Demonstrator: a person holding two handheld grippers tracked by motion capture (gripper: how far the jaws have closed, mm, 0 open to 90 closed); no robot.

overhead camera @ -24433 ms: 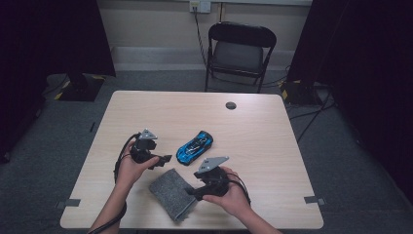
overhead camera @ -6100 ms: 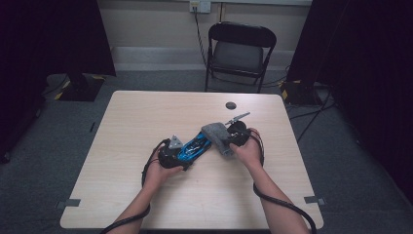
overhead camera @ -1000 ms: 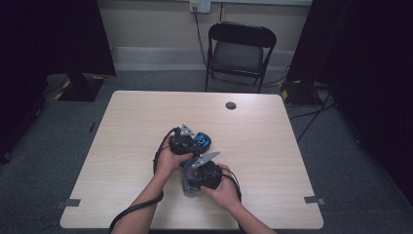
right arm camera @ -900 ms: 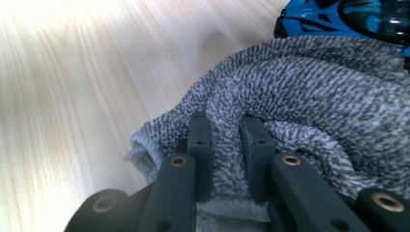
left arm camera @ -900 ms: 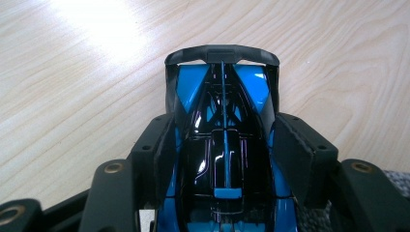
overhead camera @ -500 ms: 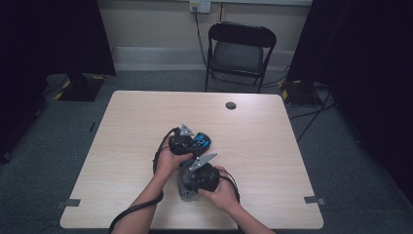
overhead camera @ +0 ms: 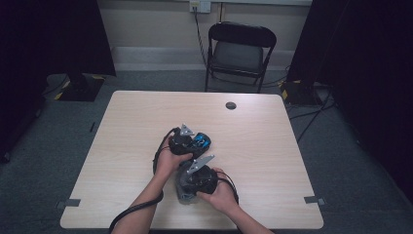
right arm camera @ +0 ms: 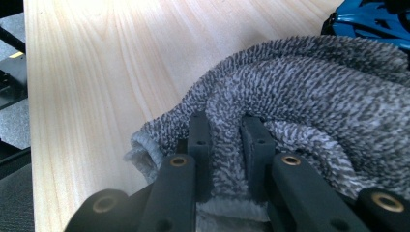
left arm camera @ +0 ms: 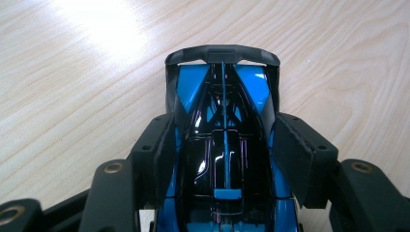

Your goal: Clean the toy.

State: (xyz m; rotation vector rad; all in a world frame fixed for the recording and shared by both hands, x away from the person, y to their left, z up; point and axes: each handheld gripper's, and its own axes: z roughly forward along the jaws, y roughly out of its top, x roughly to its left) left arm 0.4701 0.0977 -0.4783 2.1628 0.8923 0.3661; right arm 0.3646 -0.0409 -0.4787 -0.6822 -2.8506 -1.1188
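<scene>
A blue and black toy car sits on the wooden table, and my left gripper is shut on its sides, its pads pressed against the body. In the high view the car peeks out just right of the left gripper. My right gripper is shut on a fold of a grey fluffy cloth. From above, the right gripper lies just in front of the car, with the cloth bunched under it.
A small dark round disc lies near the table's far edge. A black folding chair stands beyond the table. Cables trail from both grippers toward the near edge.
The right gripper with the cloth has shifted slightly toward the near edge of the table. The left gripper and the car have stayed put.
</scene>
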